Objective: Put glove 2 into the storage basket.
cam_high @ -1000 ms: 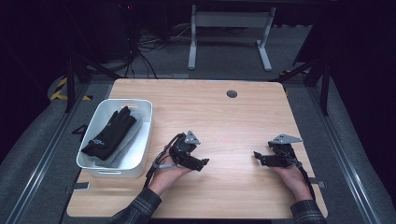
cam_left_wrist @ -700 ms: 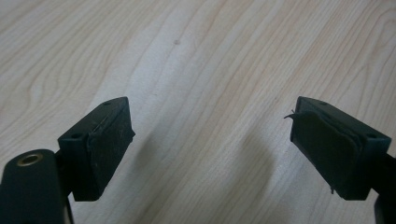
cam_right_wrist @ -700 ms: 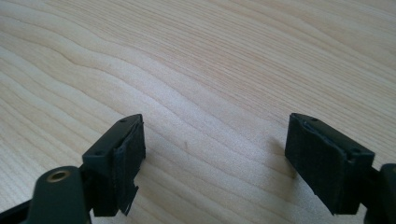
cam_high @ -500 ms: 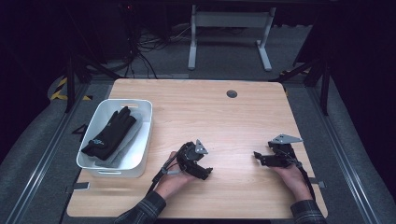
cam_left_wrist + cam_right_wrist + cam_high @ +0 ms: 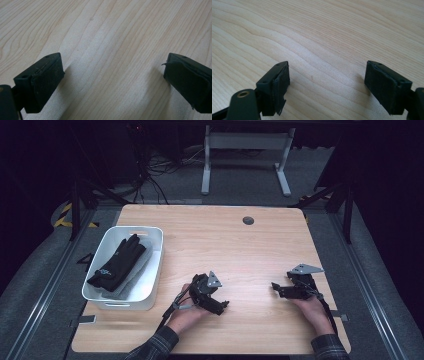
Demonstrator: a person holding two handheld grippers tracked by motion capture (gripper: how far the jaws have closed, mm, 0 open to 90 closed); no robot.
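Both jaw pairs apart over bare table (image 5: 210, 235), nothing between them; left gripper (image 5: 220, 306), right gripper (image 5: 278, 289); black glove (image 5: 117, 262) in white bin (image 5: 150, 285), well left of both

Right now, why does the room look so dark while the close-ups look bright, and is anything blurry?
High view: light falls on the table, the surroundings stay nearly black, and the glove in the bin lacks detail. Left gripper view: wood grain sharp farther off, soft near the jaws, which cast faint shadows. Right gripper view: the same, evenly bright, no glare.
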